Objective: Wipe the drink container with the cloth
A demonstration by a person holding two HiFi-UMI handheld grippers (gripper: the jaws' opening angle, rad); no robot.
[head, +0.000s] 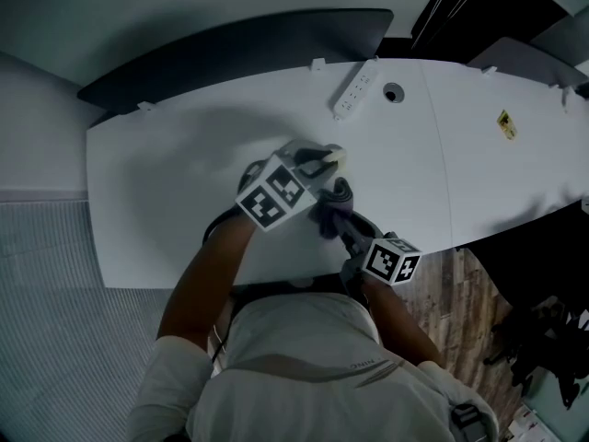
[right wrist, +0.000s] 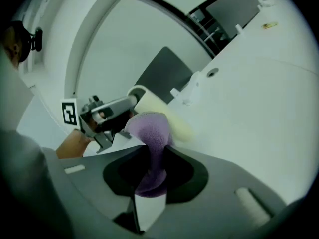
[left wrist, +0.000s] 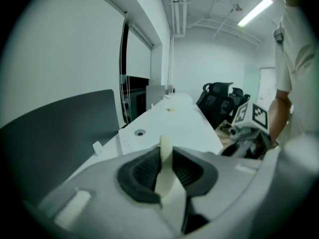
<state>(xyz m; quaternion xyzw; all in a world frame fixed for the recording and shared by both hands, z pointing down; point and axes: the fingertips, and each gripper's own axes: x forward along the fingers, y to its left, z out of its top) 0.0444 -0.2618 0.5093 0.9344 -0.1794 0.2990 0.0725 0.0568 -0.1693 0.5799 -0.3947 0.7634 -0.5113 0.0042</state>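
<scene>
Over the white table (head: 166,173), my left gripper (head: 317,164) is shut on the wall of a cream drink container (head: 332,157). In the left gripper view, the container's thin edge (left wrist: 165,166) stands pinched between the left gripper's (left wrist: 166,171) dark pads. My right gripper (head: 342,219) is shut on a purple cloth (head: 337,197), just below and to the right of the container. In the right gripper view, the cloth (right wrist: 149,133) rises from the right gripper's (right wrist: 152,168) jaws and lies against the side of the container (right wrist: 164,114). The left gripper (right wrist: 107,114) holds the container from the left.
A white power strip (head: 354,93) and a round cable hole (head: 394,92) lie behind the grippers. A small yellow tag (head: 505,124) lies on the right tabletop. A dark partition panel (head: 239,49) lines the far edge. Office chairs (left wrist: 219,101) stand past the table's end.
</scene>
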